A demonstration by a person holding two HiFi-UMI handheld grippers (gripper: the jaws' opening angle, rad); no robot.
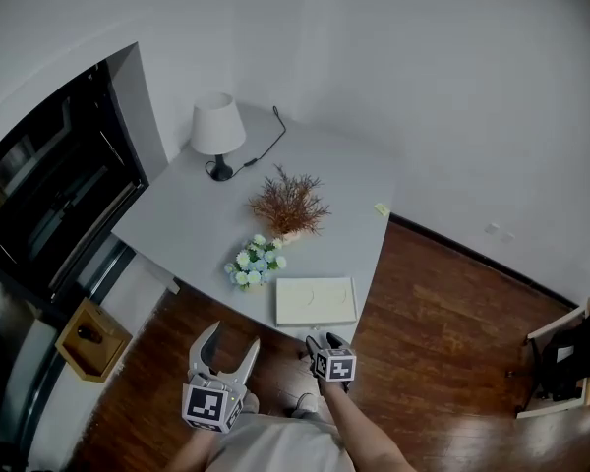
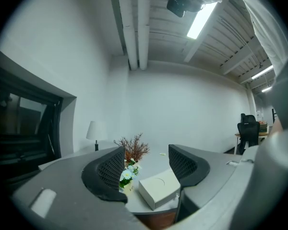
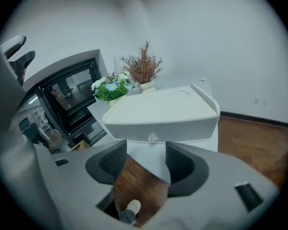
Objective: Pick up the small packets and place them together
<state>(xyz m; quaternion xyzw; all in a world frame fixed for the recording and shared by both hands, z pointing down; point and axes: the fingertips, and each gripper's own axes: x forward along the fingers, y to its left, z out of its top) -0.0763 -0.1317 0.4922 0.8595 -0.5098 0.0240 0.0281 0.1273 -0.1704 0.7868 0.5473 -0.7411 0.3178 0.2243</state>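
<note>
While both grippers sit off the near edge of the surface (image 1: pixel 187 219), the only packet-like thing in sight, a small yellowish packet (image 1: pixel 381 208), lies at the far right edge. It is too small to be sure what it is. It is well apart from both sets of fingers, beyond the box (image 1: pixel 316 301) and the dried plant (image 1: pixel 289 205).

Left gripper (image 1: pixel 232 337): fingers apart, nothing between them, held over the floor (image 1: pixel 442 303) short of the surface. In the left gripper view (image 2: pixel 146 164) the gap frames the flowers (image 2: pixel 127 175), the box (image 2: pixel 158 189) and, far back on the surface, the packet (image 2: pixel 162 154). No contact with any of them.

Right gripper (image 1: pixel 320 342): just beside the near edge, close to the front of the box. In the right gripper view (image 3: pixel 146 159) the fingers are apart and empty, with only floor (image 3: pixel 134 181) showing between them. The box (image 3: pixel 161 111) sits just above and ahead of the fingers, not touched. A small knob (image 3: pixel 153 138) shows on its front face.

Box is white, flat, lid down, at the near edge of the surface. Flowers (image 1: pixel 256 262) stand just left of it, the dried plant behind them, and a lamp (image 1: pixel 217 131) at the far left corner. A wooden crate (image 1: pixel 93 339) sits on the floor to the left.
</note>
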